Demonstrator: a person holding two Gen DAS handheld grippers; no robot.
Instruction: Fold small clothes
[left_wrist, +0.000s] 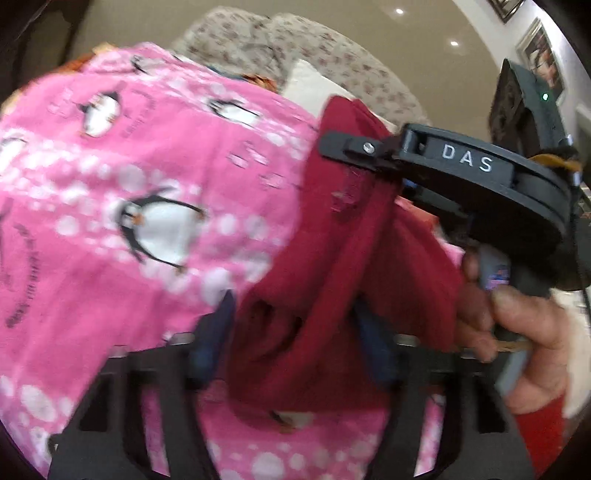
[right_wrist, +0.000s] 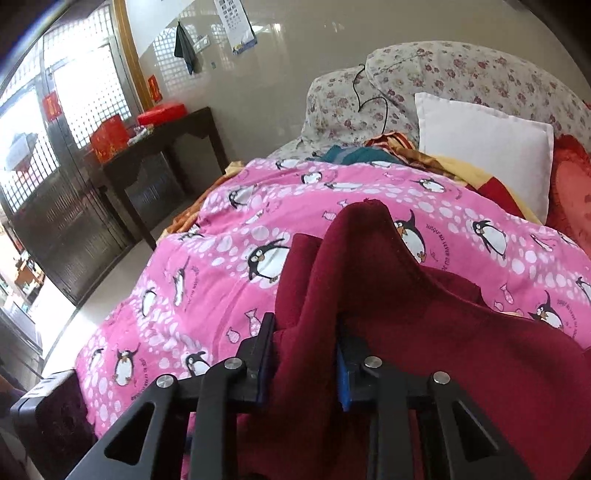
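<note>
Left gripper (left_wrist: 295, 332): fingers closed onto a bunched fold of the dark red garment (left_wrist: 332, 258), cloth filling the gap between the blue pads. Right gripper (right_wrist: 304, 354): likewise clamped on the dark red garment (right_wrist: 369, 295), fabric rising in a peak between the fingers and draping off to the right. In the left wrist view, right gripper (left_wrist: 343, 147) seen from outside, pinching the same cloth at its upper edge, held by the hand (left_wrist: 517, 325). Garment lifted above the pink penguin-print bedspread (right_wrist: 332, 206). Beyond: white pillow (right_wrist: 484, 147), floral cushion (right_wrist: 461, 74), dark side table (right_wrist: 162, 147) against the wall.
</note>
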